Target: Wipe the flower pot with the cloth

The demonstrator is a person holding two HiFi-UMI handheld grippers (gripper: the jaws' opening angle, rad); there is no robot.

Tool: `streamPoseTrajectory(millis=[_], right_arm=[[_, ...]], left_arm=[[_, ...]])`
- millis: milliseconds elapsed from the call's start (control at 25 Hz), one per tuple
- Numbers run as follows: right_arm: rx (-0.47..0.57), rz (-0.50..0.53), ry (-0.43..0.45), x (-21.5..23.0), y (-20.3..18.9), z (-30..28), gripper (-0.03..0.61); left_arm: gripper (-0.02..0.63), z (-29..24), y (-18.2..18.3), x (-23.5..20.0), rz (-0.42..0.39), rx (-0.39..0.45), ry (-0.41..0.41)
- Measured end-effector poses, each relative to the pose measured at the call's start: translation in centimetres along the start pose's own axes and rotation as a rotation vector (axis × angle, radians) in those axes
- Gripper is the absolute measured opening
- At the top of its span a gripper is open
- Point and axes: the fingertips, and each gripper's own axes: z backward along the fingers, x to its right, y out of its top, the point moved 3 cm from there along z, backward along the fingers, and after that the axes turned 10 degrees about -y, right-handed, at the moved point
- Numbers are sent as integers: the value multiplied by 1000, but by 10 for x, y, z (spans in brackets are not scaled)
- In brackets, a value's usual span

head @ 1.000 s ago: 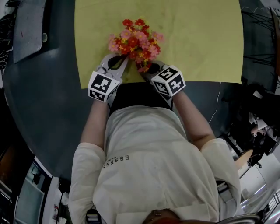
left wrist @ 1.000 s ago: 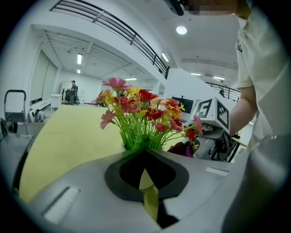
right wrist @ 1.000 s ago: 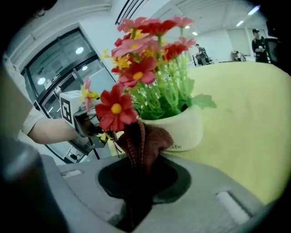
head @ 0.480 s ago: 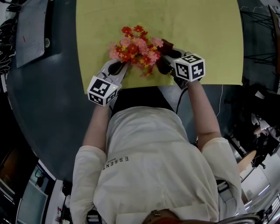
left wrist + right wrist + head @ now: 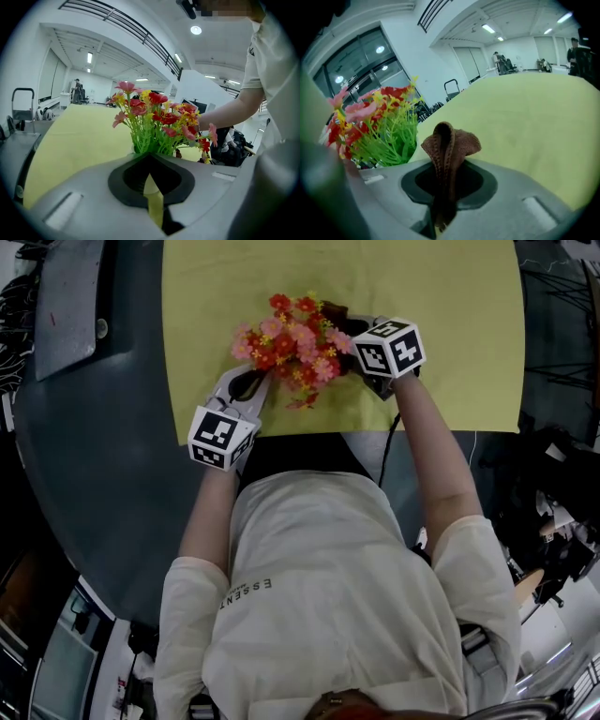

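Observation:
A bunch of red, pink and yellow artificial flowers (image 5: 292, 338) stands on the yellow mat (image 5: 450, 324); the blooms hide the pot from above. My left gripper (image 5: 263, 381) reaches under the flowers (image 5: 154, 117) from the near left. Its jaws are shut on a thin pale strip (image 5: 151, 183), seemingly the flower pot's rim. My right gripper (image 5: 343, 319) is at the flowers' far right side, shut on a bunched brown knitted cloth (image 5: 450, 143). The cloth sticks up past the jaws beside the green stems (image 5: 386, 140). I cannot tell whether the cloth touches the pot.
The mat lies on a dark round table (image 5: 112, 484). A grey slab (image 5: 66, 306) sits at the table's far left. A cable (image 5: 384, 451) trails from the right gripper along the forearm. My torso fills the near side of the head view.
The right gripper with the cloth has swung from the flowers' near side round to their far right. The left gripper has stayed at the near left of the flowers.

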Motion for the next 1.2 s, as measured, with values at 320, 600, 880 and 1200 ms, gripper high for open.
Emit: streamPoseTrajectory(millis=[320,600,880,1200], right_arm=[[-49,94,9,-13,-26,14,57],[-74,108,-11,-44,-63,30,57],[-85,134,-30,-66,-89,46,58],[8,132,-83,7,-42,76,58]], left_arm=[[11,-1,1,-3,21,4,2],[11,0,-1,-4,9,11,4],[11,-2,-3,-6,2,8,-28],[11,-12,10,18,9,73,-27]])
